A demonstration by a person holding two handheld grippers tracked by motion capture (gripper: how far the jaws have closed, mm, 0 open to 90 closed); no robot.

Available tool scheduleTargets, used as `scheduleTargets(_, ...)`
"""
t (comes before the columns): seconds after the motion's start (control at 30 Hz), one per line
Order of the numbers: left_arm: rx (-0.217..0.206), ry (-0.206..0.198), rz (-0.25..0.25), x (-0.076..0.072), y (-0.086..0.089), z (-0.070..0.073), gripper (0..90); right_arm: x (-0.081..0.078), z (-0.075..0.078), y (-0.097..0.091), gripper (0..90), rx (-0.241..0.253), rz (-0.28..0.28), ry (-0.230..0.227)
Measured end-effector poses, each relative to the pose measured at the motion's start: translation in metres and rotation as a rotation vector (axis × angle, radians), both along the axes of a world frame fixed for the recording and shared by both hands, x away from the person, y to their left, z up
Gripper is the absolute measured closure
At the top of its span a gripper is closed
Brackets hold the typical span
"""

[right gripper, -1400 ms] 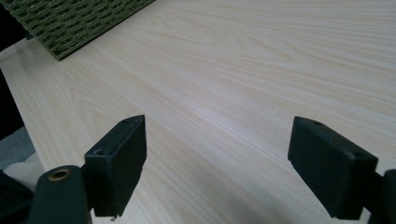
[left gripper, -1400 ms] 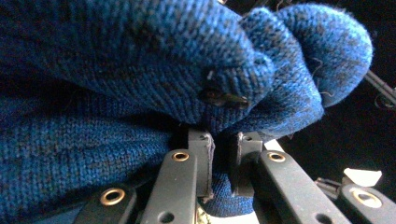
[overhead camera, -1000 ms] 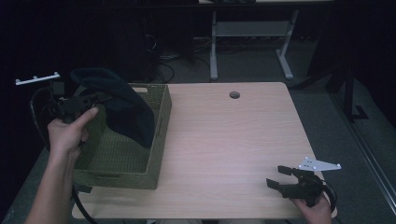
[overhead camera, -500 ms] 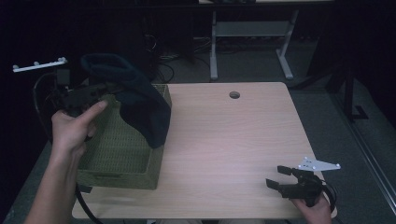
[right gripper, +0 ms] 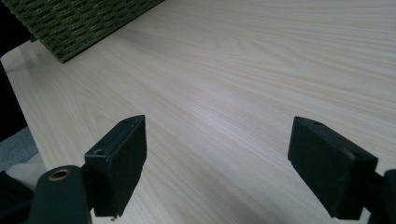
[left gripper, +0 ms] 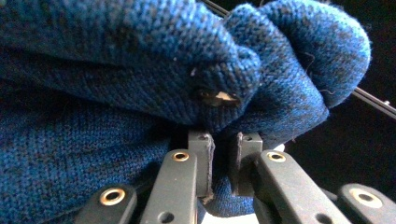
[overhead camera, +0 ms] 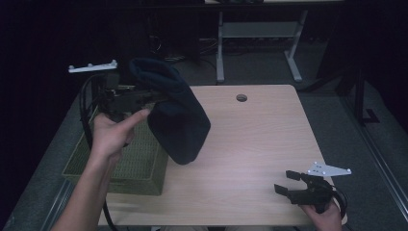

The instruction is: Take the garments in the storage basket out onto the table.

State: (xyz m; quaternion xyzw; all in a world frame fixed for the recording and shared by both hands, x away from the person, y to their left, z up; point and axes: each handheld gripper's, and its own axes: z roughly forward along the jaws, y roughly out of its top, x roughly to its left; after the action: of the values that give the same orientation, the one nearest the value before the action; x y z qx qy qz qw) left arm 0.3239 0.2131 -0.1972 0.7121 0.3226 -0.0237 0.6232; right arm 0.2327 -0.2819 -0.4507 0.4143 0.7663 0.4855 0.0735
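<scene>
Two tools: your left tool (overhead camera: 159, 98) has carried the dark-blue knit garment (overhead camera: 178, 120) up & right, out of the green basket (overhead camera: 139, 168); clamped on a fold, it hangs bunched over bench (overhead camera: 260, 139) edge. Right tool (overhead camera: 288, 183) unmoved, jaws wide, empty.

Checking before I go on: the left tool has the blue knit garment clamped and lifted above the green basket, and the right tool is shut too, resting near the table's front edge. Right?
Not quite. The right tool is open, its jaws standing wide apart over bare table, as the right gripper view shows. The rest holds: the left tool is shut on the blue knit garment, lifted above the green basket.
</scene>
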Motion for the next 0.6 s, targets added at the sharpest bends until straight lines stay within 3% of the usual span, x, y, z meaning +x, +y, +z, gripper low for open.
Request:
scheduleTargets(0.17,0.014,0.017,-0.035,0.005,-0.021,-0.009,81.7,0.0,0.001,0.0,19.2,0.001,0.004,-0.001)
scheduleTargets(0.37,0.031,0.077,-0.096,0.014,-0.054,-0.041,81.7,-0.001,0.002,-0.001,19.2,0.003,0.004,-0.008)
scheduleTargets(0.6,0.052,0.131,-0.122,0.022,-0.08,-0.068,81.6,-0.001,0.003,-0.003,19.2,0.008,0.001,-0.01)
